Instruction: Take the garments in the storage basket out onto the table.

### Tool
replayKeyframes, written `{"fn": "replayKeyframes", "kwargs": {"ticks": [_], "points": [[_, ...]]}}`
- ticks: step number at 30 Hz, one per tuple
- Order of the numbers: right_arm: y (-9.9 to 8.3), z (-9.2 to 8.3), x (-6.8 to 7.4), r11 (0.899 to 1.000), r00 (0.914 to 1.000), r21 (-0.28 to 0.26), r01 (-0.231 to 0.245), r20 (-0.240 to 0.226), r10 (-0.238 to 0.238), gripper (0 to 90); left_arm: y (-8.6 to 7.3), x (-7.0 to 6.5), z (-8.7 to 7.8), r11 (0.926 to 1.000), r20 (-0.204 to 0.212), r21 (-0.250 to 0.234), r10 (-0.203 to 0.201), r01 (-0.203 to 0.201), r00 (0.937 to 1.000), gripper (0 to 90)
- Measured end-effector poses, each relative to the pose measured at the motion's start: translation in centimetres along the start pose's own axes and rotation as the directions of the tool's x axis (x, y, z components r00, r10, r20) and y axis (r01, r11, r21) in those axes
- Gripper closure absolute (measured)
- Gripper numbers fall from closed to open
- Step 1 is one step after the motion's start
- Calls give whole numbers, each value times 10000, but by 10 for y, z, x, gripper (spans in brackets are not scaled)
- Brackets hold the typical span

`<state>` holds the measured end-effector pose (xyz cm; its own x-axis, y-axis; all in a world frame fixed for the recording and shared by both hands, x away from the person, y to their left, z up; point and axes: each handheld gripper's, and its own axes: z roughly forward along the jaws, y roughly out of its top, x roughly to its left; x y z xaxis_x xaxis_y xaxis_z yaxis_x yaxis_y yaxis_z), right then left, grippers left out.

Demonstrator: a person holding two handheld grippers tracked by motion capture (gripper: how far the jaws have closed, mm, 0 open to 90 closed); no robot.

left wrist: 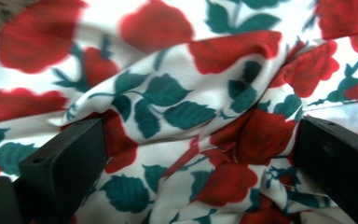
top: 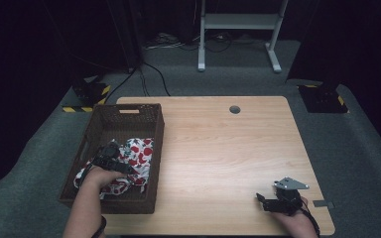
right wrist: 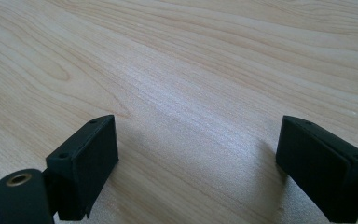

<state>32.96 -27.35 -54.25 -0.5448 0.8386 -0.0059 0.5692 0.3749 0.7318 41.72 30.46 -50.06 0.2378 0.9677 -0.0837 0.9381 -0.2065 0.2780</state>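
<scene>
High view: the left gripper (top: 110, 157) hangs over the rose-print cloth (top: 138, 153) lying crumpled in the brown basket (top: 155, 130) at the bench's (top: 218, 148) left.

Left gripper view: jaws spread wide, cloth folds between them, ungripped.

Right gripper view: the right gripper (right wrist: 196, 158) stands open over bare wood.

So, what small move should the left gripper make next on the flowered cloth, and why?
Probably close the jaws. The left gripper is open over the white cloth with red flowers and green leaves, inside the brown woven basket, with a raised fold between its jaws. The right gripper rests open over the wooden table.
</scene>
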Motion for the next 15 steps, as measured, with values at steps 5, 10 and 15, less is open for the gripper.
{"fn": "replayKeyframes", "kwargs": {"ticks": [5,10,15], "points": [[0,0,0,10000,10000,0,0,0,0,125,-1,-8,6,9972,393,475,562,-581,9976,0],[0,0,0,10000,10000,0,0,-2,0,125,-4,-9,5,9977,281,268,610,-617,9977,6],[0,0,0,10000,10000,2,3,-11,-3,125,-3,-13,-3,9941,221,-126,1083,-1081,9939,180]]}}
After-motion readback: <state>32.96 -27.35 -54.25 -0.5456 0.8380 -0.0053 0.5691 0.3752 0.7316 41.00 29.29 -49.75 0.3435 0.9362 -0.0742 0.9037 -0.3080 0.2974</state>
